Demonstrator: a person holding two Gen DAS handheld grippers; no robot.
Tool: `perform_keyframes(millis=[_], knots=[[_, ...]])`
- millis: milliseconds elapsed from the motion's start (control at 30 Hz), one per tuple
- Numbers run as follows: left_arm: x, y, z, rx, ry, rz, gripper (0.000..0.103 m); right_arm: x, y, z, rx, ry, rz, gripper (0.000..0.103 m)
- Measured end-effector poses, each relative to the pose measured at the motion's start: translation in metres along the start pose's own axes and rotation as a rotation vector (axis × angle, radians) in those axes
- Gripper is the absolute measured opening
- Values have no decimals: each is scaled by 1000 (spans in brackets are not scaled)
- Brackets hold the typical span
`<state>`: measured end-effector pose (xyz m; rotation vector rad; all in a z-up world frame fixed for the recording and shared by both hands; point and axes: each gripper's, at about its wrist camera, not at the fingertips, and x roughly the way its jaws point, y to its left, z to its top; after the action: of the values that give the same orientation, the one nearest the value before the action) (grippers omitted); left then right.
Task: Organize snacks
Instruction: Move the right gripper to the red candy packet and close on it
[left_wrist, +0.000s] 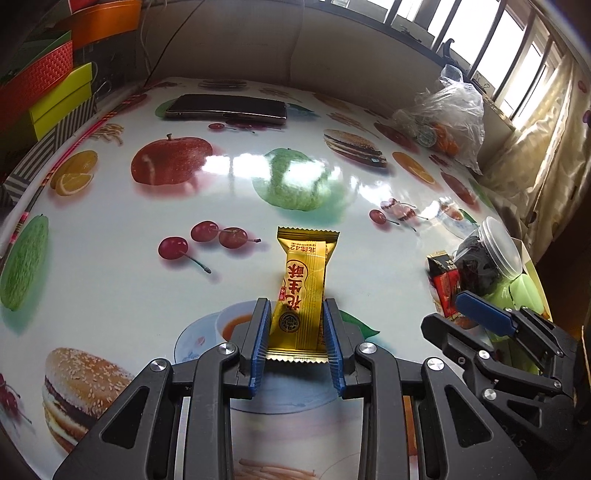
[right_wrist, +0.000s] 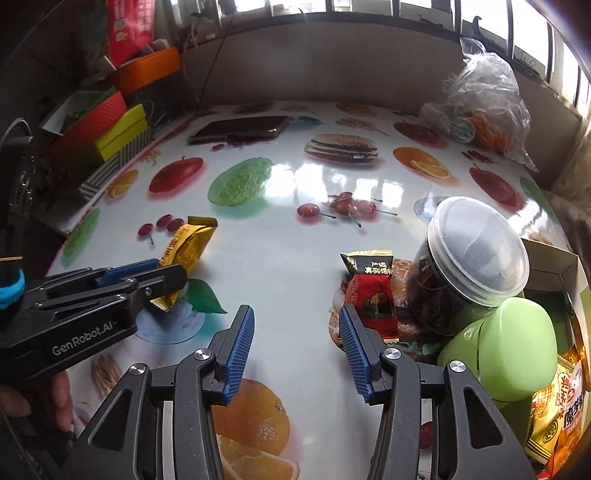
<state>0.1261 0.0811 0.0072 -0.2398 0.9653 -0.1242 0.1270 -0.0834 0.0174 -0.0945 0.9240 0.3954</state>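
A gold snack packet (left_wrist: 301, 291) with red characters lies lengthwise between the blue pads of my left gripper (left_wrist: 297, 314), which is shut on its near end just above the fruit-print table (left_wrist: 221, 192). From the right wrist view the same packet (right_wrist: 188, 243) sticks out of the left gripper (right_wrist: 162, 275) at the left. My right gripper (right_wrist: 295, 317) stands open with only bare tablecloth between its fingers. A red and black snack packet (right_wrist: 371, 295) lies just beyond its right fingertip, leaning on a clear lidded jar (right_wrist: 469, 258).
A pale green container (right_wrist: 513, 350) sits by the jar, next to an open box (right_wrist: 565, 273) with orange snack packets (right_wrist: 557, 406). A phone (right_wrist: 240, 129) lies at the far side, a plastic bag (right_wrist: 480, 110) at the far right, and coloured boxes (right_wrist: 110, 125) along the left edge.
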Motion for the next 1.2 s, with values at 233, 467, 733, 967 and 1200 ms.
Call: perform_keyframes(millis=[233, 467, 733, 967, 1200], knots=[[-1, 3, -1, -12, -14, -3, 29, -5, -1, 8, -50, 6, -162, 47], [-1, 5, -1, -21, -12, -16, 30, 23, 6, 9, -84, 77, -215, 47], [-1, 8, 0, -34, -12, -22, 29, 19, 0, 11, 11, 46, -9, 47], [-1, 9, 0, -40, -15, -25, 30, 14, -7, 17, 54, 22, -104, 47], [-1, 11, 1, -46, -14, -31, 30, 33, -11, 24, 81, 44, -175, 47]])
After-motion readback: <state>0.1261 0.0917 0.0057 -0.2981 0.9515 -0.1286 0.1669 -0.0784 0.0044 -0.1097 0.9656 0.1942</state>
